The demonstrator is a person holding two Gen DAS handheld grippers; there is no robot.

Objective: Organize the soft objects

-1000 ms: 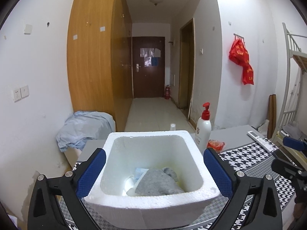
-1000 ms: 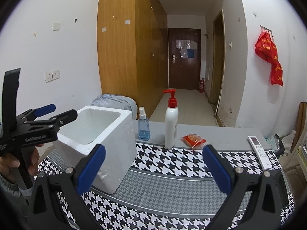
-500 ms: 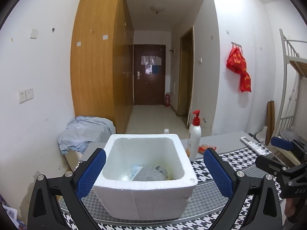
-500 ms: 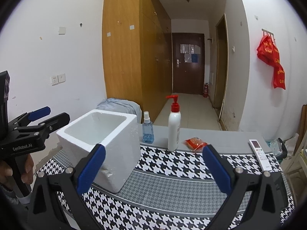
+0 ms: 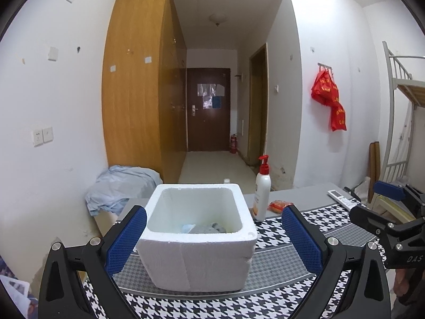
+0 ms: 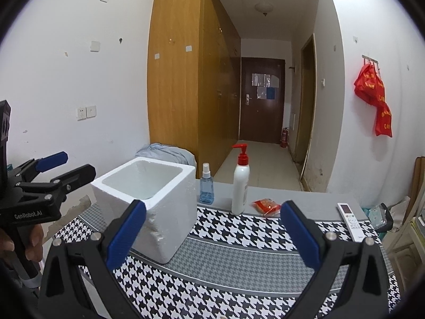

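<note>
over the houndstooth surface (image 6: pixel 239 260), i hold both left gripper (image 5: pixel 213 242) and right gripper (image 6: pixel 212 235) wide open, empty; soft cloths (image 5: pixel 204 228) lie inside the foam box (image 5: pixel 196 260). next, i judge: find anything unsorted.

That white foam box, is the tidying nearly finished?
Seemingly close. Done: grey and light-blue soft items lie inside the foam box. In hand: nothing; the left gripper and right gripper are both open and empty. Left: no loose soft items show on the table.
</note>
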